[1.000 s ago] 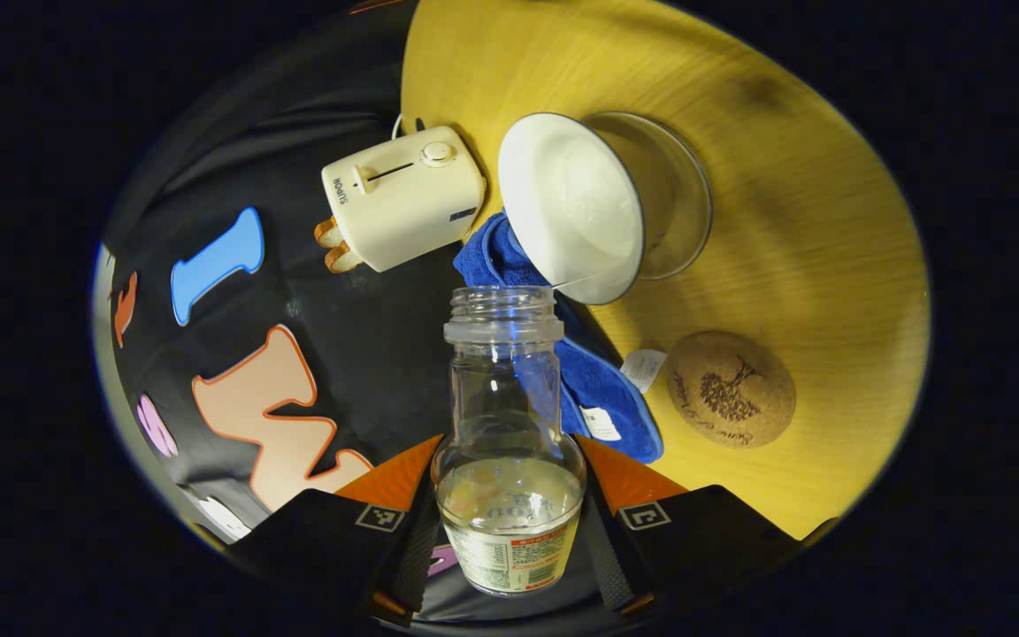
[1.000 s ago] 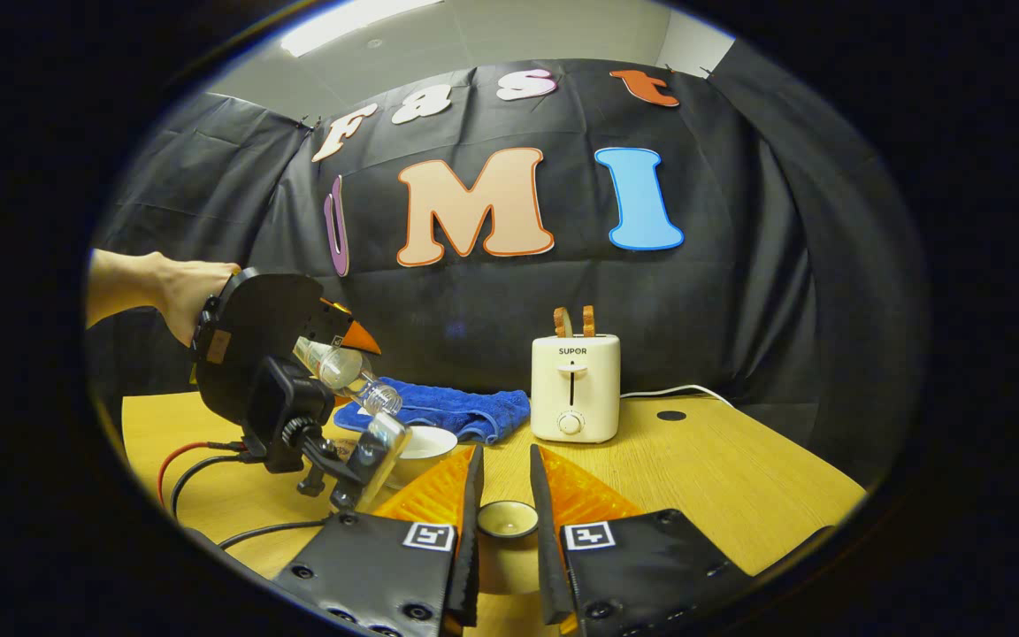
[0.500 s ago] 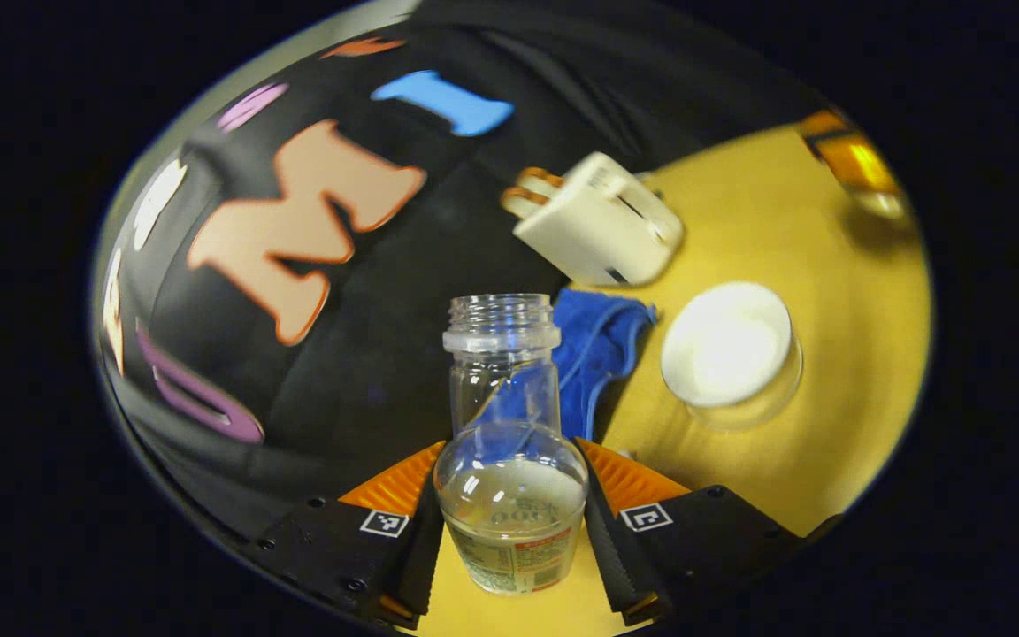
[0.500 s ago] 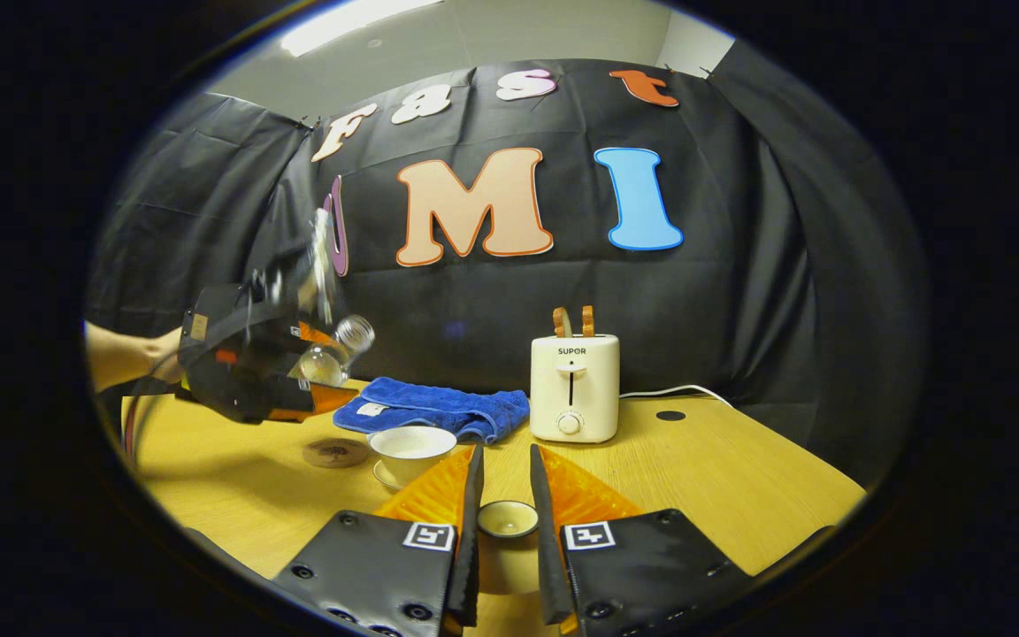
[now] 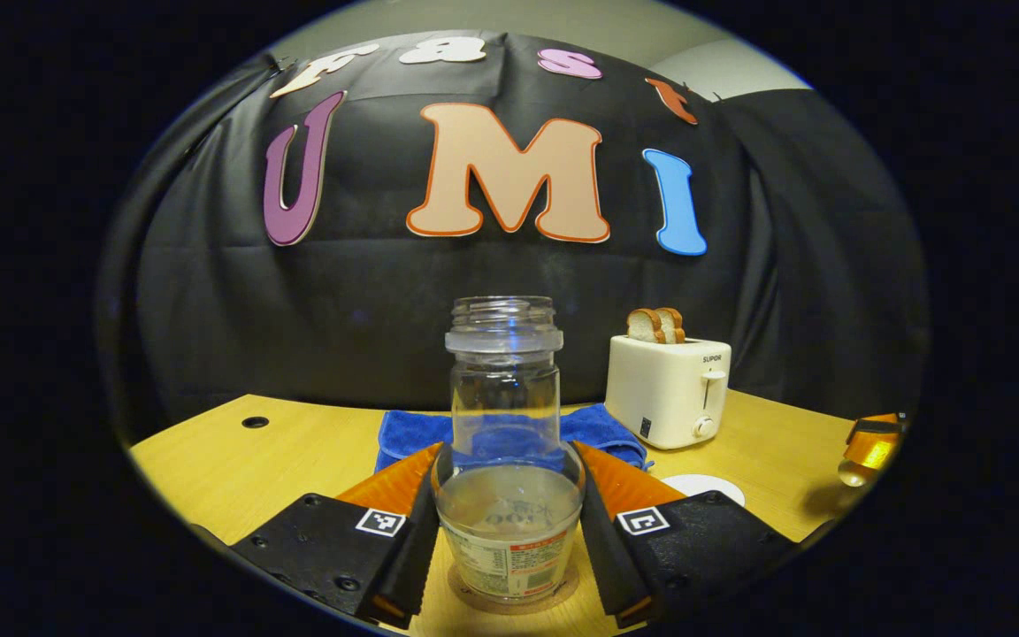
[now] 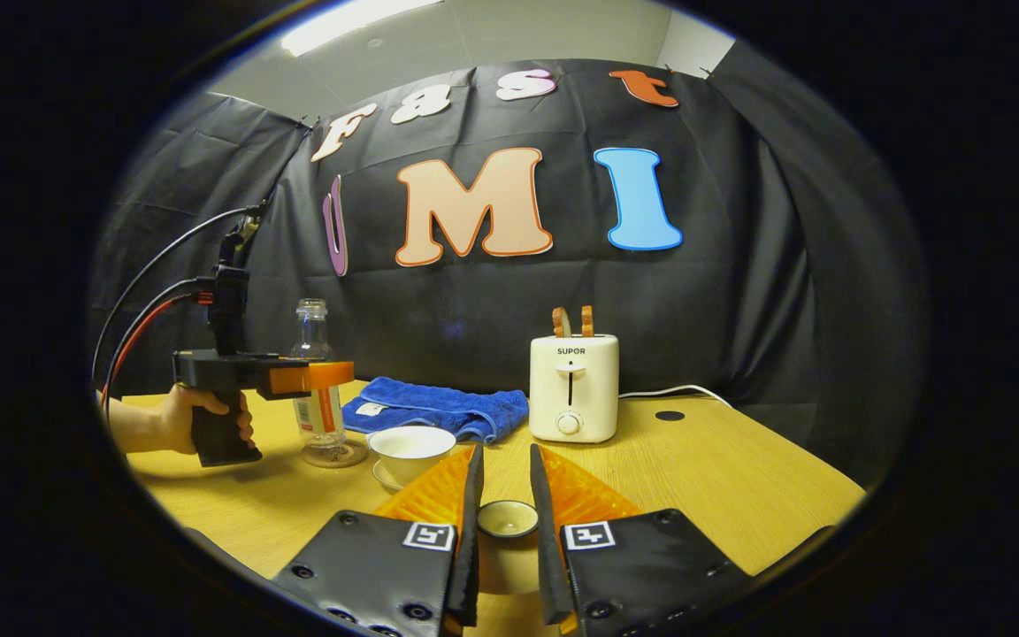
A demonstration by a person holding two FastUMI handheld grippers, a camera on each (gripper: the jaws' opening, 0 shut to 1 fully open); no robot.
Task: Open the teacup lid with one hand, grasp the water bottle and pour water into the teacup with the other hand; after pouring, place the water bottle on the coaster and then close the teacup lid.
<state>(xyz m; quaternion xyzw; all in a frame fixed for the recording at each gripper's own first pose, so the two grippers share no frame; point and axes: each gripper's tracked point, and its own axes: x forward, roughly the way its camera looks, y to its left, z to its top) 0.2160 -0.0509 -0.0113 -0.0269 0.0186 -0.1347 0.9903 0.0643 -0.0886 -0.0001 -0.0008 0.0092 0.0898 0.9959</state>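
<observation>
- Two fingers of the left gripper (image 5: 509, 531) close on the lower body of the water bottle (image 5: 506, 442), one at each side, in the left gripper view.
- The bottle stands upright between those jaws, capless, with a little water low in it; its base sits on the round coaster (image 5: 554, 602), whose edge shows just under it.
- Straight ahead of the left jaws, behind the bottle, a blue towel (image 5: 412, 433) lies on the wooden table (image 5: 297, 451).
- Ahead and to the right of the jaws stands a white toaster (image 5: 667, 389) with bread slices (image 5: 656, 325) in its slots.
- Just past the right finger a white teacup (image 5: 704, 485) rim peeks out, mostly hidden by that finger.
- In the right gripper view, the right gripper (image 6: 504, 531) holds the small teacup lid (image 6: 506, 520) between narrowly set fingers; the lid sits lifted, apart from the cup.
- Ahead and left of the right jaws the teacup (image 6: 410, 449) stands open on its saucer, close to one fingertip.
- Farther left, a hand (image 6: 175, 418) holds the left gripper (image 6: 319, 376) level at the bottle (image 6: 313, 372), which stands on the coaster (image 6: 335, 456) just beside the cup.
- Cables (image 6: 151, 292) rise from that gripper's back.
- The towel (image 6: 439, 409) and toaster (image 6: 573, 387) lie beyond the cup, well ahead of the right jaws.
</observation>
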